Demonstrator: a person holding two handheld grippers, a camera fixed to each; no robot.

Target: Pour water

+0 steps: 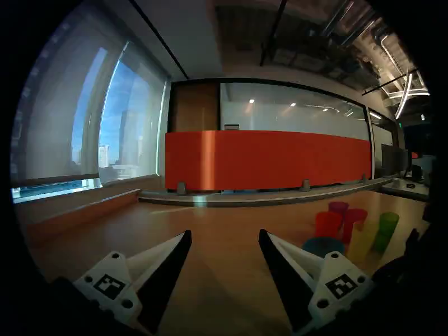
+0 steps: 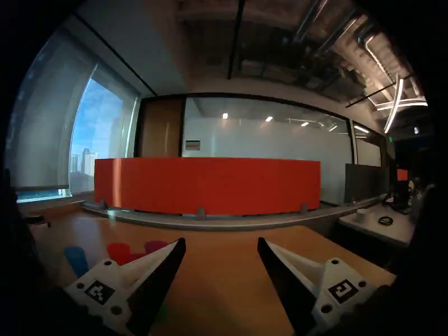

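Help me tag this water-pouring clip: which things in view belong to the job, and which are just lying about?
Job: red plastic cup, yellow plastic cup, green plastic cup, blue plastic cup, open left gripper, open right gripper.
Lying about: long orange partition panel, small white mug.

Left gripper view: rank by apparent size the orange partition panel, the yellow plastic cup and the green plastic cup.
Orange partition panel, largest by far.
Then yellow plastic cup and green plastic cup: they look alike, so unranked.
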